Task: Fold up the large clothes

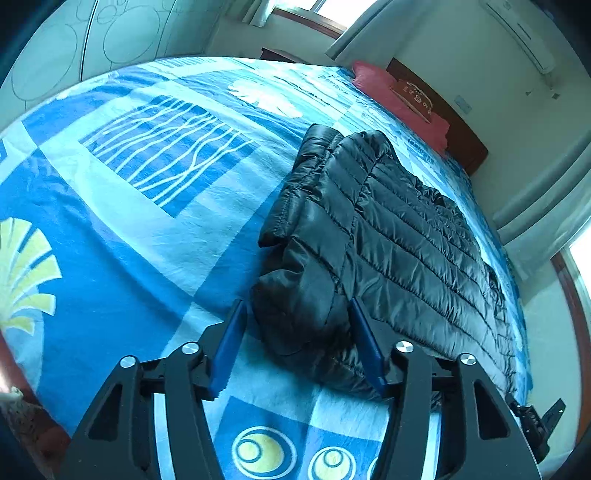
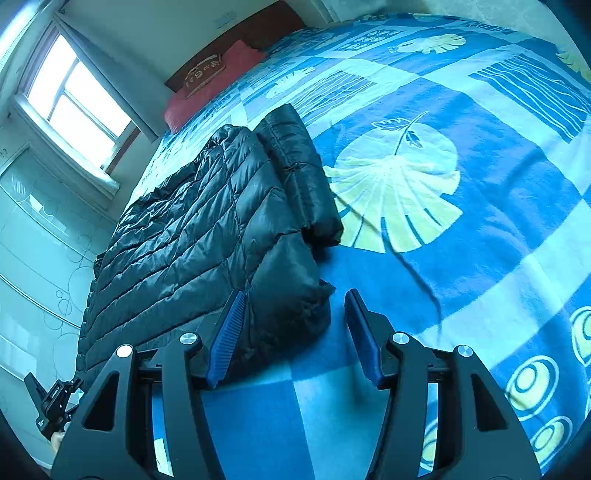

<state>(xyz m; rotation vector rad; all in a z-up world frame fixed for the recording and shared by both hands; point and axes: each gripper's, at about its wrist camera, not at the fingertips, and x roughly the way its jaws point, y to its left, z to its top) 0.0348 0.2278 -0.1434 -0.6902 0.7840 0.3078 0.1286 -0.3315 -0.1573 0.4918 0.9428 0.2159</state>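
A black quilted puffer jacket (image 1: pixel 388 236) lies on the bed with its sleeves folded onto the body. My left gripper (image 1: pixel 297 317) is open, its blue pads either side of the jacket's near left corner. In the right wrist view the jacket (image 2: pixel 207 236) lies left of centre. My right gripper (image 2: pixel 293 310) is open, with the jacket's near right corner between its pads, close to the left one. Each gripper shows in the other's view: the right gripper (image 1: pixel 535 417) and the left gripper (image 2: pixel 51 402).
The bed is covered by a blue and white blanket (image 1: pixel 129 221) with yellow leaf prints (image 2: pixel 395 192). A red pillow (image 1: pixel 402 99) lies by the dark headboard (image 2: pixel 266 22). A window (image 2: pixel 77 99) and a wardrobe (image 2: pixel 33 236) stand beside the bed.
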